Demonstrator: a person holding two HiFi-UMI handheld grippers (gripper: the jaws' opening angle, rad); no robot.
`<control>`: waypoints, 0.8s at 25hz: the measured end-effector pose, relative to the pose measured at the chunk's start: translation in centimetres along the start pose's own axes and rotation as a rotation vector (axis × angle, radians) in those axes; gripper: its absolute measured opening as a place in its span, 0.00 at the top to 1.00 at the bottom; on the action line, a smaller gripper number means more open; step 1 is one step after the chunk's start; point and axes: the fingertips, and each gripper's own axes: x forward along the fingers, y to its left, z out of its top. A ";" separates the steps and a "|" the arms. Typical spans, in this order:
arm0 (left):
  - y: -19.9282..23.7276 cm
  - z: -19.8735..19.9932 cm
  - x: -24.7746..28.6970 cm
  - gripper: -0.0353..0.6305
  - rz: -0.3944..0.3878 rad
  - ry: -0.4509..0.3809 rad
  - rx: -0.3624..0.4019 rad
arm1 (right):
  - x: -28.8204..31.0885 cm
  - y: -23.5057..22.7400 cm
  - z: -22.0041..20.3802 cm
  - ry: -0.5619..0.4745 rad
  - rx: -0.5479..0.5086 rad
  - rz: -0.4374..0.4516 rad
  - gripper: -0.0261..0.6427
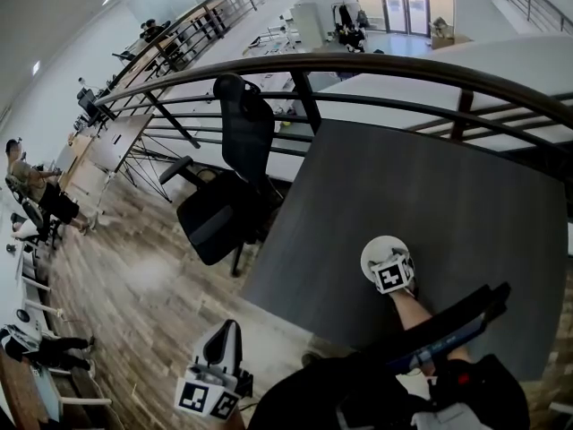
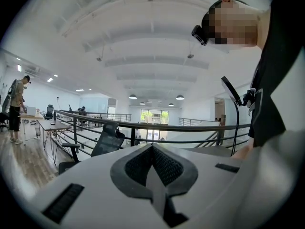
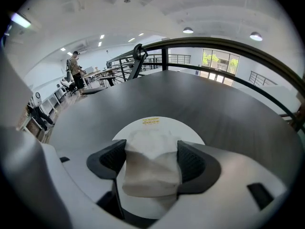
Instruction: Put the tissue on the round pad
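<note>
While left tongs (image 2: pixel 152 151) sit closed, right tongs (image 3: pixel 152 149) pinch crumpled tissue (image 3: pixel 151 171) (white) over pad (image 3: pixel 159 126).

Left tongs (image 2: pixel 152 149) were held low at person's left side, aimed outward, jaws pressed together, nothing between. Bare right forearm (image 1: pixel 414 316) was stretched forward; right tongs (image 3: pixel 151 146) angled down, jaws clamped on tissue (image 3: pixel 150 171).

Left gripper (image 2: pixel 153 151): jaws pressed together, nothing between them. Beyond: black office chair (image 2: pixel 107 139) before a dark railing (image 2: pixel 190 127). Far left: a person (image 2: pixel 17 104) standing by desks (image 2: pixel 52 125); ceiling lamps (image 2: pixel 133 97) lit.
</note>
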 end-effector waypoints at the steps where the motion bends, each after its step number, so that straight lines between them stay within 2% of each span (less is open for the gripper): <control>1: 0.0 -0.2 0.0 0.94 0.001 0.002 0.000 | 0.1 0.1 -0.1 0.003 -0.002 0.004 0.46; 7: -0.5 0.5 -0.7 0.94 -0.011 0.002 0.009 | -0.6 0.3 -0.1 0.020 -0.020 0.000 0.46; 12: -0.5 -0.3 -0.9 0.94 -0.011 0.006 0.009 | 0.0 0.7 -0.3 0.021 -0.005 0.031 0.46; 14: -0.4 -0.3 -0.9 0.94 -0.008 0.004 0.009 | -0.2 0.8 0.4 -0.007 0.001 0.033 0.43; 20: -0.7 -0.9 -0.8 0.94 -0.021 0.006 0.002 | -2.0 1.2 2.8 -0.117 -0.002 0.018 0.43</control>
